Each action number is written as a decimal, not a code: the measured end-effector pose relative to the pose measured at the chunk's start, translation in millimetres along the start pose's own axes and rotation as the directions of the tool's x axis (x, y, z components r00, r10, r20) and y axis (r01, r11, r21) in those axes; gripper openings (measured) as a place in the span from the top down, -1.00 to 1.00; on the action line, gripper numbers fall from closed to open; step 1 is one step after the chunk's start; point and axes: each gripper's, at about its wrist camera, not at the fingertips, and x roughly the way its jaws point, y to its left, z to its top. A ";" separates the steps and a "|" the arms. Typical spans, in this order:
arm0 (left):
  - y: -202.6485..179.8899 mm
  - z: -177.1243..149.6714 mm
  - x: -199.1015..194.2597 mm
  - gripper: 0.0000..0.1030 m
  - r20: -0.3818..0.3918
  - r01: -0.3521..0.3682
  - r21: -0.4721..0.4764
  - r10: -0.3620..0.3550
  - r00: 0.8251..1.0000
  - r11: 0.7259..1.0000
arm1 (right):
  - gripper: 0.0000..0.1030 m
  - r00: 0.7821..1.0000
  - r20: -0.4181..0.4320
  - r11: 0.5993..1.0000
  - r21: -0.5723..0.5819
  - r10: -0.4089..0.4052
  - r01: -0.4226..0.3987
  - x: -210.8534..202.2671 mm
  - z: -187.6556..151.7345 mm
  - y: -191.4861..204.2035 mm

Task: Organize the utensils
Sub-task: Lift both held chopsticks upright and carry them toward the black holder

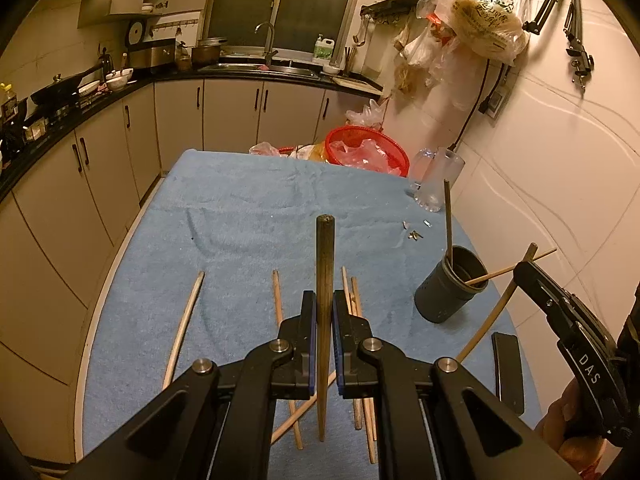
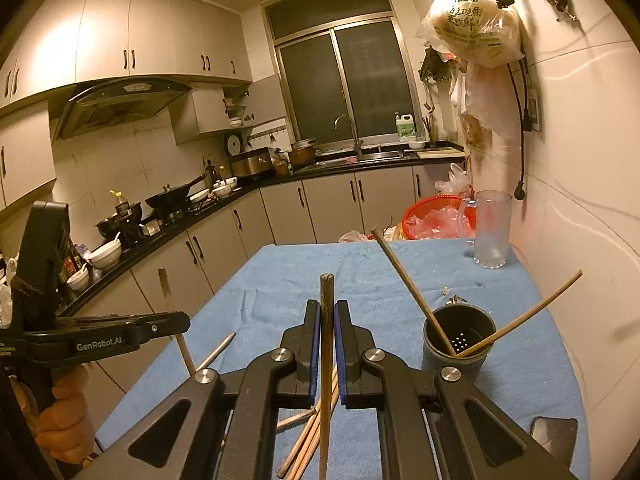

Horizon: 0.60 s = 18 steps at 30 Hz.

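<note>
My left tool [image 1: 323, 304] is clamped on a dark chopstick [image 1: 325, 280]. Its long axis runs straight out along the fingers, blunt end up and away from me, thin tip down toward the blue-towelled surface [image 1: 240, 208]. My right tool [image 2: 328, 312] pinches a second dark chopstick [image 2: 327, 320] the same way: upright between the pads, square end forward, point hanging below the jaws.

The dark cylindrical holder [image 1: 450, 290] stands on the right side of the surface, well ahead and to the right of my left tool. It already carries a dark chopstick [image 1: 448, 216] leaning up and slightly left and a pale bamboo one [image 1: 516, 266] leaning out to the right. From the right wrist view the holder [image 2: 458, 344] sits just right of my tool, with those two sticks crossing its mouth in a V.

Loose bamboo chopsticks [image 1: 184, 326] lie on the towel under and beside my left tool, mostly running lengthwise away from me; a few cross one another beneath the fingers. A dark phone [image 1: 509, 372] lies flat near the right edge. Farther back stand a clear glass mug [image 2: 491, 232] and a red basket [image 1: 366, 150] holding plastic bags. Small scraps [image 1: 416, 234] lie between mug and holder.
</note>
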 end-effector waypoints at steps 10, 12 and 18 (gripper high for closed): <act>-1.5 0.6 -7.6 0.85 0.011 0.007 0.015 -0.007 1.000 1.000 | 0.86 1.000 0.016 1.000 0.013 -0.004 0.004 -6.0 3.2 -3.7; -2.3 1.0 -7.7 0.85 0.011 0.008 0.016 -0.008 1.000 1.000 | 0.86 1.000 0.020 1.000 0.013 -0.003 0.003 -6.9 3.4 -3.1; -4.2 3.1 -10.9 0.85 0.016 0.009 0.025 -0.009 1.000 1.000 | 0.86 1.000 0.026 1.000 0.017 0.001 -0.002 -10.3 3.5 -5.5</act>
